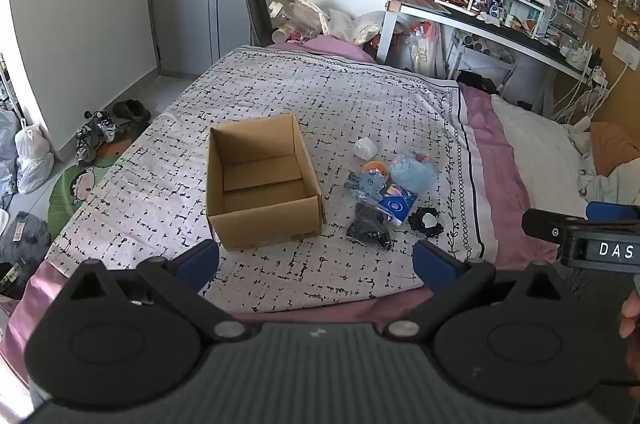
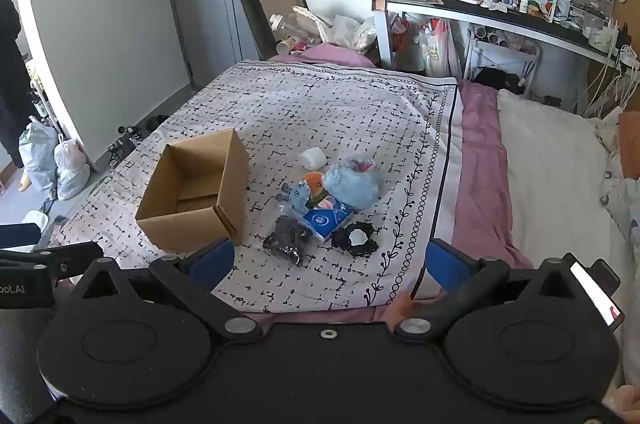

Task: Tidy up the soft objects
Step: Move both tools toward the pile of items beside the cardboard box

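An open, empty cardboard box [image 1: 260, 184] stands on the patterned bed cover; it also shows in the right wrist view [image 2: 196, 192]. Right of it lies a pile of soft things: a blue plush [image 1: 370, 184] [image 2: 298, 194], a light blue fluffy bundle [image 1: 414, 172] [image 2: 352, 184], a black bagged item [image 1: 370, 226] [image 2: 288, 238], a black scrunchie [image 1: 428, 220] [image 2: 356, 240], a blue tissue pack [image 1: 396, 204] [image 2: 326, 220] and a white roll [image 1: 366, 148] [image 2: 314, 157]. My left gripper [image 1: 316, 260] is open and empty, short of the box. My right gripper [image 2: 330, 262] is open and empty, short of the pile.
The patterned cover [image 1: 320, 96] lies on a bed with a pink sheet [image 1: 488, 152] and a white pillow [image 2: 560, 164] to the right. A cluttered desk [image 1: 500, 20] stands at the back right. Shoes and bags [image 1: 100, 132] lie on the floor at left.
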### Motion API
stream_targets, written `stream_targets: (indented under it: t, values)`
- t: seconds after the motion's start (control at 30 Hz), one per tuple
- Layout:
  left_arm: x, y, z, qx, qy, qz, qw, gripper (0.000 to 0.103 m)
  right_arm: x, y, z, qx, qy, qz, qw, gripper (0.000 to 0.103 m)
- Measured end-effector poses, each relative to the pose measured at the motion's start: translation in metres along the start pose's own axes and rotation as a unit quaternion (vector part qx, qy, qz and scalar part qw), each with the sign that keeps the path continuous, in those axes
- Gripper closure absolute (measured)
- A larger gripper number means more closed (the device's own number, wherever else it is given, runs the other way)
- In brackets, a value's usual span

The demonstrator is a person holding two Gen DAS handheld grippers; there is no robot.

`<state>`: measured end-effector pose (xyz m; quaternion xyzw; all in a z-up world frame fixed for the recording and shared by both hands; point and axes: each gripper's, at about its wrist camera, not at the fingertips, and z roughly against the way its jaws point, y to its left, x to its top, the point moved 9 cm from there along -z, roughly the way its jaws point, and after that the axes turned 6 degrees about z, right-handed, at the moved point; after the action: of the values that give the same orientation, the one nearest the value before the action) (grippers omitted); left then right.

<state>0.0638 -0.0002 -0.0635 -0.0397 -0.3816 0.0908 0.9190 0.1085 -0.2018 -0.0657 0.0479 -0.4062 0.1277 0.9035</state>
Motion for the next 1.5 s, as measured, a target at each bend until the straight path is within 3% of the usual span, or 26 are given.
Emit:
stream_targets:
  t: [0.6,1.07,1.5]
  values:
    - [0.006,-0.004,-0.001,-0.003,-0.003,0.007,1.0,0.001,-0.003,0.002,-0.009,0.014,0.0,-0.003,1.0,0.0]
    - [0.009,-0.013,-0.038,-0.028,0.002,0.037,0.9989,0.003,-0.003,-0.028,-0.042,0.008,0.009,-0.048,0.999,0.0]
    - [0.015,-0.029,-0.093,-0.03,0.023,0.04,0.9985,0.007,-0.001,-0.048,-0.104,0.036,0.048,-0.11,0.992,0.018]
